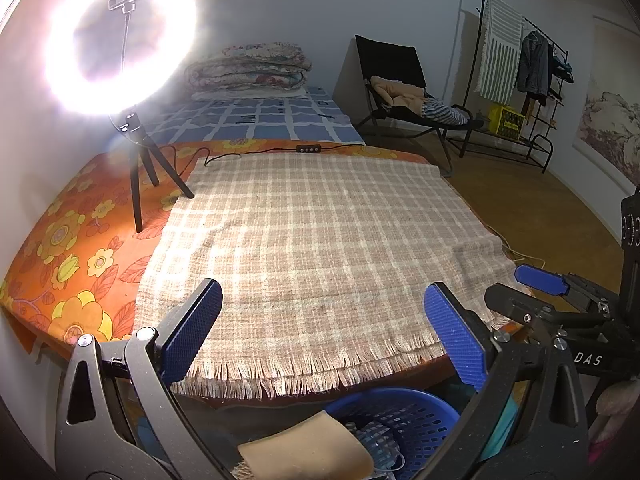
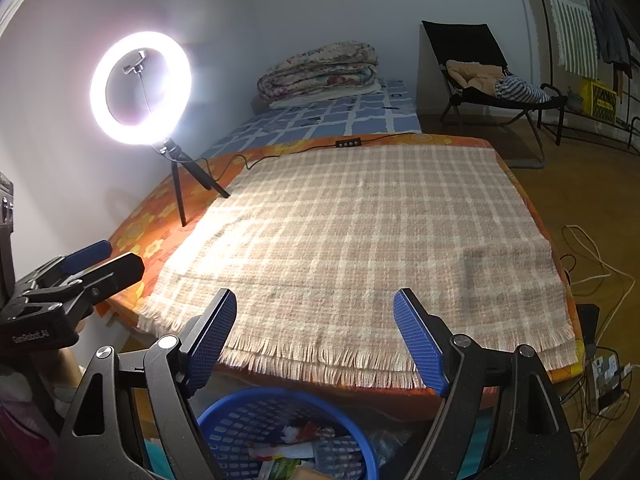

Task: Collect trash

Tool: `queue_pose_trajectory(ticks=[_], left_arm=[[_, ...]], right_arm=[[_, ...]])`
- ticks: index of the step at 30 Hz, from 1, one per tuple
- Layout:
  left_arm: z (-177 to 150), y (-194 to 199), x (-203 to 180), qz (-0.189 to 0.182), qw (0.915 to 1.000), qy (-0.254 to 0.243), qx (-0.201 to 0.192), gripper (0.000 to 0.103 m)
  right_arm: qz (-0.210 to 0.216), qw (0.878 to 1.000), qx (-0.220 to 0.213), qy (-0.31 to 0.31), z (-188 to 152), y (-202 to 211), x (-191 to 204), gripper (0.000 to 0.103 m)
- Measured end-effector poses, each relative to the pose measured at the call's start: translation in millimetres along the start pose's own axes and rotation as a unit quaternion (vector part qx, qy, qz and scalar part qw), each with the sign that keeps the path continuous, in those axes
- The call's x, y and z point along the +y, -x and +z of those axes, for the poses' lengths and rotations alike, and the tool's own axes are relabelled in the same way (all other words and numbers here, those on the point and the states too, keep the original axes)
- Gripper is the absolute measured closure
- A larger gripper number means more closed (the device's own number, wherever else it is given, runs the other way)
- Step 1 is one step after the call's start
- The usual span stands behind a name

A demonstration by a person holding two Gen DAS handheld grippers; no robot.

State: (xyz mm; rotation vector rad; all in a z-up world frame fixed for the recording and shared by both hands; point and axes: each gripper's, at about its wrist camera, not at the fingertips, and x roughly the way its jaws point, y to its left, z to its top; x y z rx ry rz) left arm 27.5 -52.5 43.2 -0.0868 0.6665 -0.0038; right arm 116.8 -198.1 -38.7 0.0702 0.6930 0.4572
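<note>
Blocking much of the blue basket, both hand-held grippers gape wide, empty.

Beige-and-white plaid blanket, orange floral sheet, blue slotted basket.

Bed w/ plaid blanket, ring light, cable remote

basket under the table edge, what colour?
Blue, a perforated plastic basket with trash inside; clearest in the right wrist view.
</note>
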Motion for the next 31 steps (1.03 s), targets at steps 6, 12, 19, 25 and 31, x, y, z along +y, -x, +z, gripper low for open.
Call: queue_pose_trajectory(ticks=[6, 12, 19, 25, 31], left_arm=[[0.0, -1.1, 3.1, 0.003, 1.0, 0.002, 0.002, 0.0], [0.0, -0.9, 3.8, 0.003, 1.0, 0.0, 0.002, 0.0], [-0.4, -1.6, 4.2, 0.004, 1.0, 0.002, 0.003, 0.0], [-2.6, -4.1, 5.1, 0.005, 1.0, 0.001, 0.004, 0.0], [-5.2, -6.6, 7.3, 0.0, 0.9999, 0.005, 0.009, 0.0]], right_arm=[[0.001, 1.0, 0.002, -0.002, 0.6, -0.8, -0.2, 0.022], [0.001, 1.0, 0.002, -0.004, 0.2, -0.3, -0.4, 0.022], [0.003, 1.0, 0.005, -0.008, -1.7, -3.0, -2.2, 0.022], [0.004, 1.0, 0.008, -0.011, -2.4, -4.5, -3.1, 0.022], [0.005, 1.0, 0.008, -0.011, -3.1, -4.7, -3.5, 0.022]])
